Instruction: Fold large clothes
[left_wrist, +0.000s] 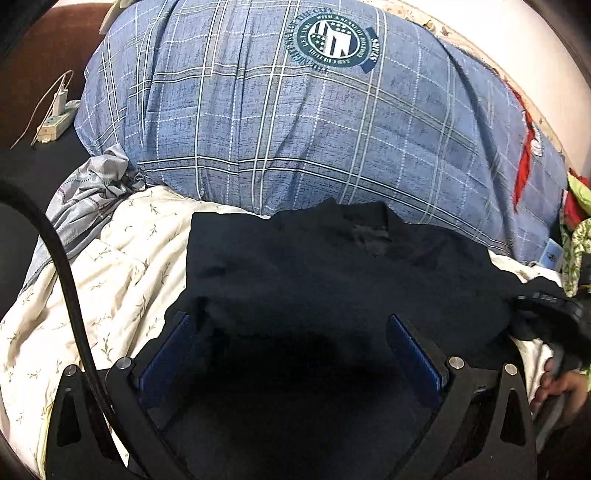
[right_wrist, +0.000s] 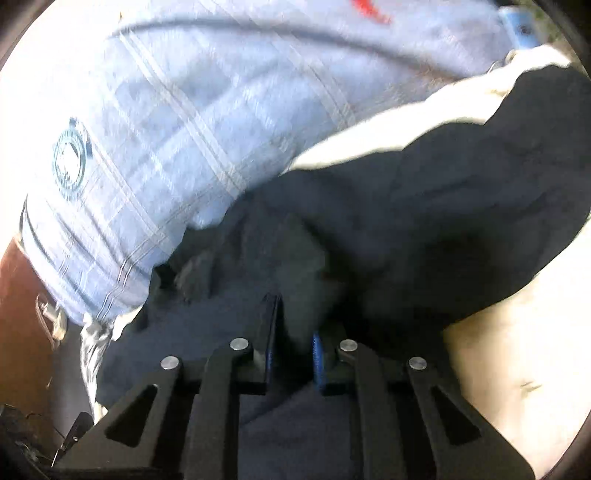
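A large dark navy garment lies spread on a cream floral sheet on a bed. In the left wrist view my left gripper hovers just over the garment's near part, jaws wide open with only flat cloth below them; its blue pads touch nothing. The right wrist view is blurred. There my right gripper has its jaws nearly together, pinching a raised fold of the dark garment. A person's hand shows at the right edge of the left wrist view.
A bulky blue plaid duvet with a round green badge fills the back of the bed. Crumpled grey cloth lies at the left. A white power strip sits on a dark surface far left. A black cable crosses the left foreground.
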